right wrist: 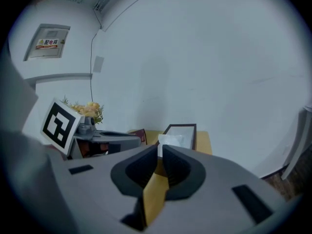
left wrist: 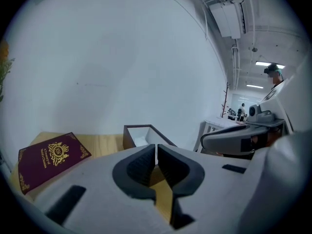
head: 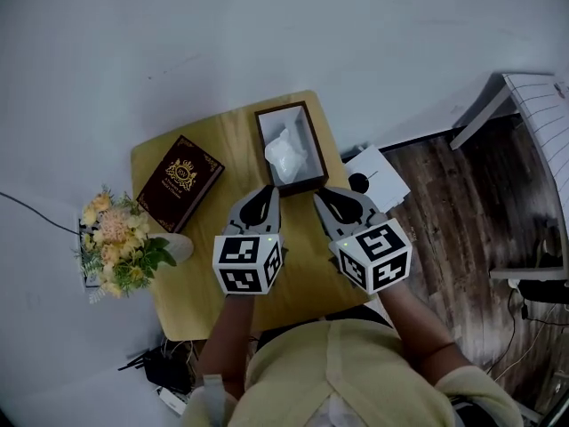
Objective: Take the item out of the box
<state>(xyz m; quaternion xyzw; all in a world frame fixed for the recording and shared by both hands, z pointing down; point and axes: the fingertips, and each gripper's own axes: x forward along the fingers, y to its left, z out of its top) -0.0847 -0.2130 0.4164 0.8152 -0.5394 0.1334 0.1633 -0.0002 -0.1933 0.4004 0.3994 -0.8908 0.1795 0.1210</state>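
The box (head: 317, 145) stands open at the far middle of the table (head: 196, 283), its dark rim framing a white lining. The item (head: 286, 154), white and crumpled, lies inside it, about midway along the box and not touched by either tool. The maroon lid (head: 180, 183) with a gold crest lies flat on the table to the left of the box, apart from it. A bunch of yellow and pink flowers (head: 116, 238) sits at the table's left edge, nearer than the lid.

Both tools are held over the table just near of the box, side by side and pointing toward it. The left tool (head: 264, 192) is closed, its dark pads pressed together with nothing between them; its tip is close to the box's near left corner. The right tool (head: 325, 194) is also closed and empty, with its tip near the box's near right corner. In the right gripper view the item shows just past the joined tips, inside the box.
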